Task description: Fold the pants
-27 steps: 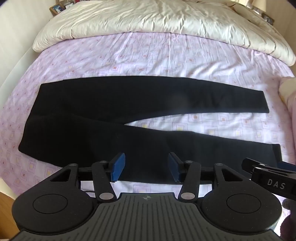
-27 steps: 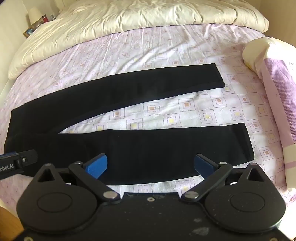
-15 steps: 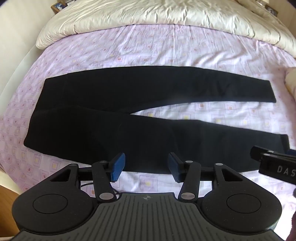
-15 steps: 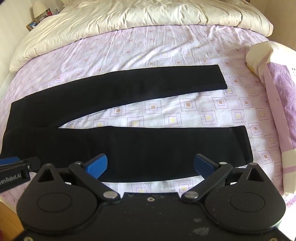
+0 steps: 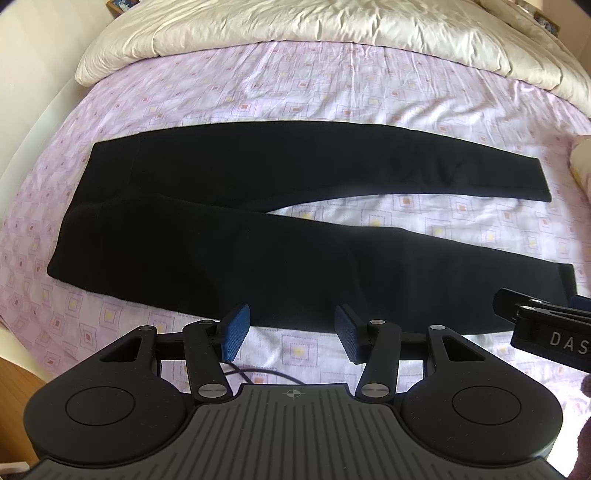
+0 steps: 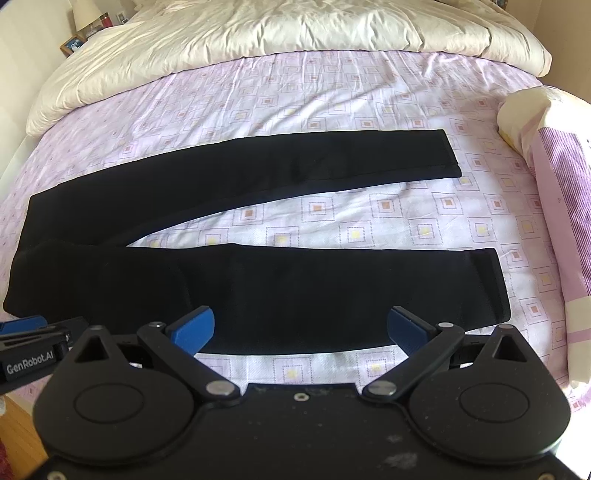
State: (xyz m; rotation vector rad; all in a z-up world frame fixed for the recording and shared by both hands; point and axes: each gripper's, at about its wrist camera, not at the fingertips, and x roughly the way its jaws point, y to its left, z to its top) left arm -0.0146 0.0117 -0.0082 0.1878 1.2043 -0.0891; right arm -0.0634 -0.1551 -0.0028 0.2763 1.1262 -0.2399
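Black pants (image 5: 207, 240) lie flat on the bed, waistband at the left, both legs stretching right with a wedge of sheet between them. My left gripper (image 5: 291, 334) hovers over the near edge of the thigh area, its blue pads apart with nothing between them. In the right wrist view the pants (image 6: 295, 288) spread across the frame, and my right gripper (image 6: 301, 328) stands wide open above the near leg's lower edge, holding nothing. The right gripper's body (image 5: 546, 332) shows at the right of the left view.
The bed has a lilac sheet with square prints (image 5: 332, 92) and a cream duvet (image 5: 314, 26) bunched at the far side. A purple-striped pillow (image 6: 554, 206) lies at the right. Wooden floor (image 6: 14, 432) shows at the near left, and a cable (image 5: 258, 373) runs under the left gripper.
Both views have shifted so the pants sit lower-centred and a little farther from the pads; both grippers pulled back toward the bed's near edge. Neither jaw opening changed.
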